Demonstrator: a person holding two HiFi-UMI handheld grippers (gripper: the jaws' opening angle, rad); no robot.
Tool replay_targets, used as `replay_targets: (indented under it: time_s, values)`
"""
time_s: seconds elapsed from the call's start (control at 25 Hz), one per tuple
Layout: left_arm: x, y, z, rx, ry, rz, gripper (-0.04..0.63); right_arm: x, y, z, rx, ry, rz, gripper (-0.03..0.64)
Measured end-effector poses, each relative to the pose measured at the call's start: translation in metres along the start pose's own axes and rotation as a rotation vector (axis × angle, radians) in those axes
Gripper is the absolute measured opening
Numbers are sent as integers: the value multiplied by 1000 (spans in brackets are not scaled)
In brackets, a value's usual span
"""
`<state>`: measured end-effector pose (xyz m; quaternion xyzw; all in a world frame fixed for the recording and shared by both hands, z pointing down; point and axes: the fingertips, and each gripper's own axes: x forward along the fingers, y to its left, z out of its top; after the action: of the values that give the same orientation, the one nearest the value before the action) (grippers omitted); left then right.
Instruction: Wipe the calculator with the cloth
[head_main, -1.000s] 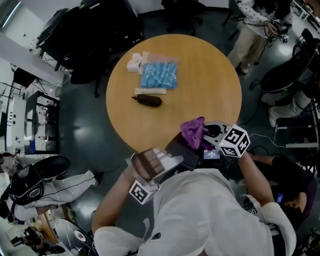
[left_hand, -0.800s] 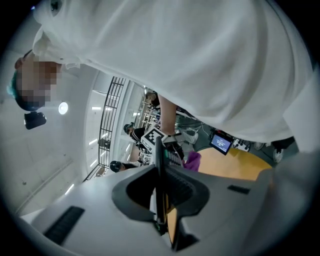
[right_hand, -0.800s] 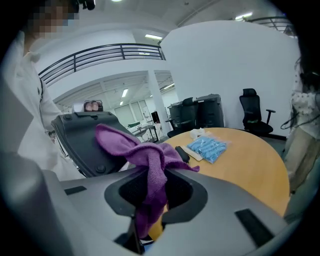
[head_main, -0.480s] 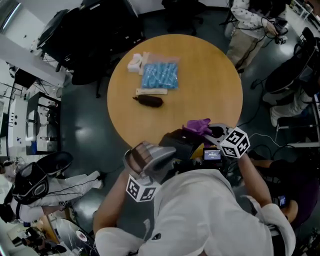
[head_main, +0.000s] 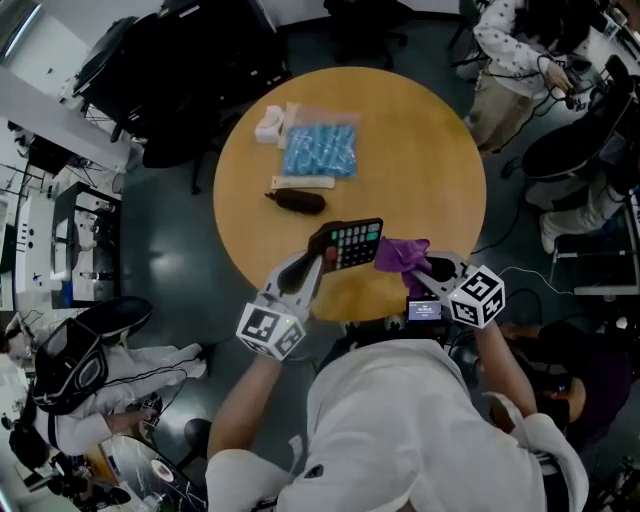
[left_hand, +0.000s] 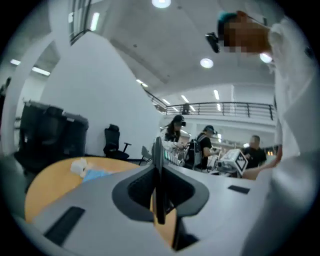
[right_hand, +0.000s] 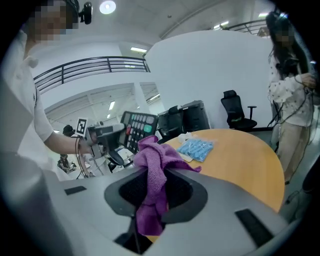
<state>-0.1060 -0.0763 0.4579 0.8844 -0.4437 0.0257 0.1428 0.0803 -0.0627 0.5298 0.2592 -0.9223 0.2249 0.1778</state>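
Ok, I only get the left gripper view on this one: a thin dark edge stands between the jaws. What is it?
Observer: The calculator, edge-on to you. The head view shows the left gripper clamped on its corner, keypad showing.
Operator: Where is the cloth?
Observer: The purple cloth is pinched in the right gripper, a fold hanging below the jaws.
Operator: Touching the calculator?
Observer: In the head view the cloth lies right beside the calculator's edge; whether they touch I cannot tell.
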Motion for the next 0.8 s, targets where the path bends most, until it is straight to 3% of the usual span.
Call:
replay_targets:
  time_s: [0.24, 0.36, 0.52, 0.8]
  values:
    - [20, 49, -105, -556, 84, 169, 48, -11, -9, 14, 37, -131, -59, 86]
    - [28, 62, -165, -737, 144, 211, 48, -12, -12, 14, 48, -139, -71, 86]
    - [38, 68, -226, -876, 177, 220, 48, -11, -14, 10, 71, -145, -83, 86]
    - [41, 71, -284, -915, 255, 272, 48, -10, -16, 11, 92, -152, -98, 86]
